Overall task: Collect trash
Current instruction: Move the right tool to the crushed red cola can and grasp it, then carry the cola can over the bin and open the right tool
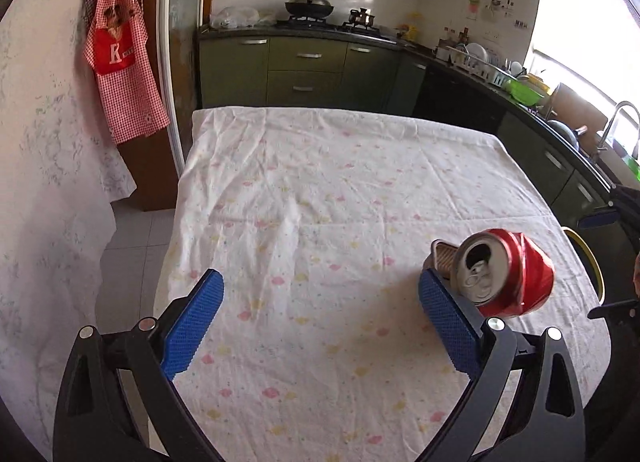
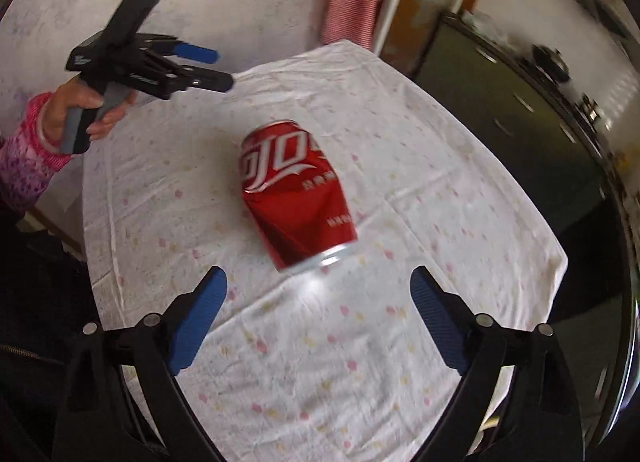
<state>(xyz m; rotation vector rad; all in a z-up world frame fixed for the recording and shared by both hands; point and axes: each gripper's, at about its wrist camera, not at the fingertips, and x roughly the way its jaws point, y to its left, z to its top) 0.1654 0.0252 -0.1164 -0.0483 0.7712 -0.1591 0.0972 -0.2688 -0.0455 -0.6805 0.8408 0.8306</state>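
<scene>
The dented can (image 2: 298,194) lies on its side mid-desk (image 2: 460,222), just beyond the wide-open right tool (image 2: 319,286), lined up to grab it, while the left tool (image 1: 320,290), also open, waits aside.

Left gripper (image 1: 320,290): jaws spread wide, nothing between the blue pads (image 1: 192,326). Held level by the left hand (image 2: 86,112) on its grip; pink knit sleeve at wrist. Right gripper (image 2: 319,288): jaws wide apart, empty.
</scene>
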